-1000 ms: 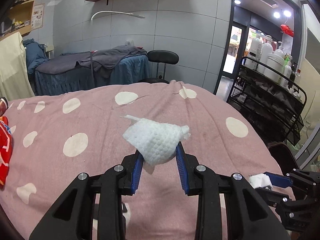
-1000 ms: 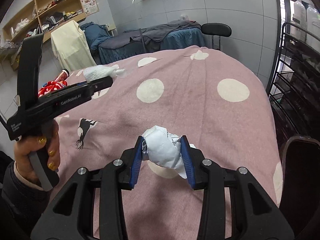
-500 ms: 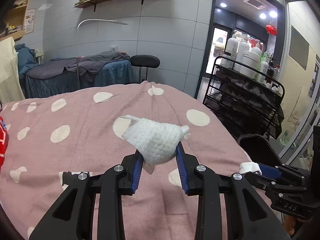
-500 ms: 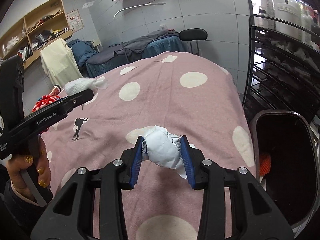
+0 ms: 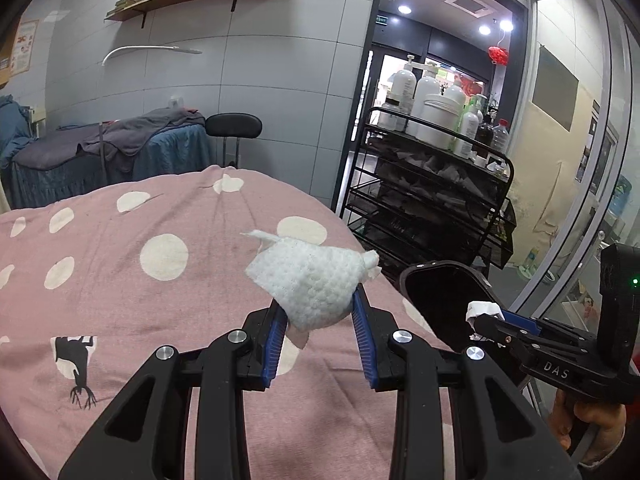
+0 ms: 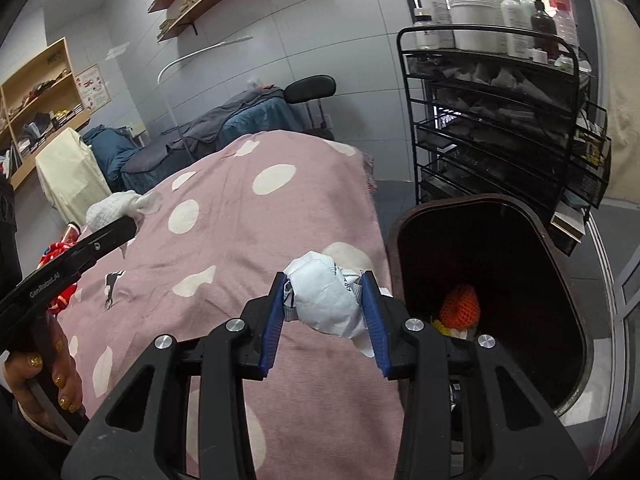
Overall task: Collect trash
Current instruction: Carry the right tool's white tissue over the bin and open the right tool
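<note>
The left tool [image 5: 320,320] pinches a wad of white textured tissue [image 5: 312,280] between its blue pads, the wad bulging above and ahead of the fingertips, held in the air over the pink bed cover with white dots [image 5: 120,280]. The right tool [image 6: 326,308] pinches a crumpled ball of white paper with some grey print [image 6: 324,300], its pads pressed on both sides of the ball, over the right-hand edge of the same cover [image 6: 260,240]. Just beside that edge, on the floor, stands a dark open bin [image 6: 560,240]; inside it lies an orange netted piece [image 6: 460,306] with a few small scraps next to it. In the left wrist view the bin's rim [image 5: 440,270] shows past the bed's edge, and the right tool [image 5: 486,320] with its paper reaches across in front of it, gripped by a hand [image 5: 592,420] at the lower right. In the right wrist view the left tool [image 6: 120,228] with its tissue [image 6: 116,206] is at the left, over the cover and well apart from the bin, held by a hand [image 6: 48,376] with gold-painted nails. Behind the bin stands a black wire rack [image 6: 500,120] carrying white pump bottles
</note>
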